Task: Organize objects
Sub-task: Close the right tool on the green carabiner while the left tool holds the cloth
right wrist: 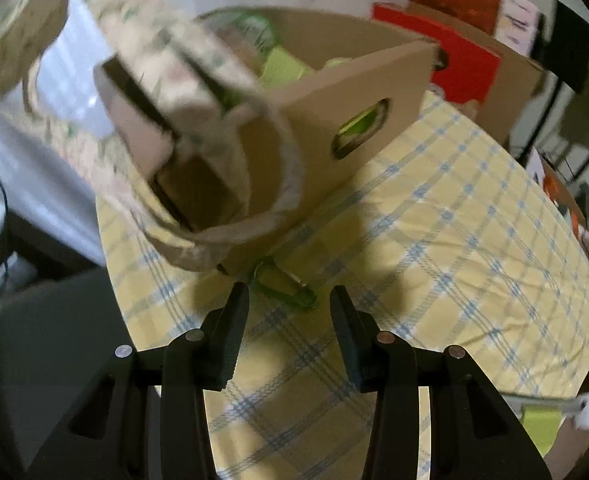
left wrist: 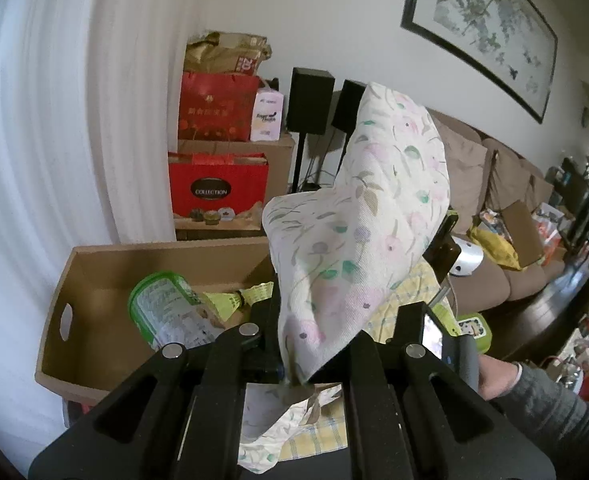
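In the left wrist view, the left hand-held gripper is seen clamped on a floral cloth, whose bulk stands up through the centre of the frame. At lower left a cardboard box is seen, with a green-lidded tub and a yellow-green packet lying inside; the print on both is too small to be read. Behind the box, at centre left, a red bag marked "COLLECTION" is stacked under another red bag, whose gold writing cannot be made out. A white carton stands beside it, its label blurred. A sleeve is seen at lower right.

In the right wrist view, the right hand-held gripper is held with its jaws apart and nothing between them, above a yellow checked cloth on the table. A green clip lies just ahead of the fingertips, beside the box wall. The floral cloth is seen blurred at upper left.
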Motion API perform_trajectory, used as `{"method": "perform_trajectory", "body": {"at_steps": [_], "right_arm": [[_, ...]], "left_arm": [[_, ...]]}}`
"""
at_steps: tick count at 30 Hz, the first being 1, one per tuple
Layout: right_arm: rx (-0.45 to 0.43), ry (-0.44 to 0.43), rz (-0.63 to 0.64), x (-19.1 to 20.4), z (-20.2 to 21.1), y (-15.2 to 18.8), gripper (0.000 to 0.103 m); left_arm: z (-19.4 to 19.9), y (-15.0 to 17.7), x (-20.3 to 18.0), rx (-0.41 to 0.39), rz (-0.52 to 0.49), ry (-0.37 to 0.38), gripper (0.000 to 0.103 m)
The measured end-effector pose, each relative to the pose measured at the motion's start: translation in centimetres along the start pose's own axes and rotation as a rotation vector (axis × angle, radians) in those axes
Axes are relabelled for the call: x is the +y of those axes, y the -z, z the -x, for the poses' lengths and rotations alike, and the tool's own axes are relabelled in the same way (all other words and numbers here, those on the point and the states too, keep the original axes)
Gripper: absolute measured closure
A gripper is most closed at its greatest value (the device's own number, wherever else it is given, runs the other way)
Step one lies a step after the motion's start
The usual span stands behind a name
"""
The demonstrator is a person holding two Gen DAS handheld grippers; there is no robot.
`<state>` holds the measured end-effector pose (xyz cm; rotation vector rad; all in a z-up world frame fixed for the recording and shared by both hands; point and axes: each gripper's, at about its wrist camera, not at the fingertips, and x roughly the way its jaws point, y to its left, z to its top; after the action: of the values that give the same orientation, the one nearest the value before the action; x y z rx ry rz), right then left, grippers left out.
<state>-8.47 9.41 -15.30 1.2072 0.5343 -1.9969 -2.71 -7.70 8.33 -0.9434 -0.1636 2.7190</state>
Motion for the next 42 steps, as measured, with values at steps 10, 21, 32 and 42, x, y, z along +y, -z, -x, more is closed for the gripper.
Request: {"method": "perform_trajectory", "body": {"at_steps": [10,21,32,42], "right_arm": [[0.064,-0.049,0.172,0.5,-1.7,-1.5,0.060],[0.099,-0.086,0.230,-0.3,-1.9,-1.7,0.060],[0.104,-0.069,0.165,-2.3,0.8,1.7,0.089],[-0.013,-0.004,0.126,-3.0,2.4,0.6,0.045]], "left_arm": [[-1.0,0.7,1.3,0.019,0.032,0.004,0.098],[-1.6,1.2,1.8,0.033,0.050,0.019,0.098],[-1.6,1.5,1.3,0.030,0.054,0.037,0.097],[-0.5,1.0,1.8,0.001,0.079,0.017,0.097]]}}
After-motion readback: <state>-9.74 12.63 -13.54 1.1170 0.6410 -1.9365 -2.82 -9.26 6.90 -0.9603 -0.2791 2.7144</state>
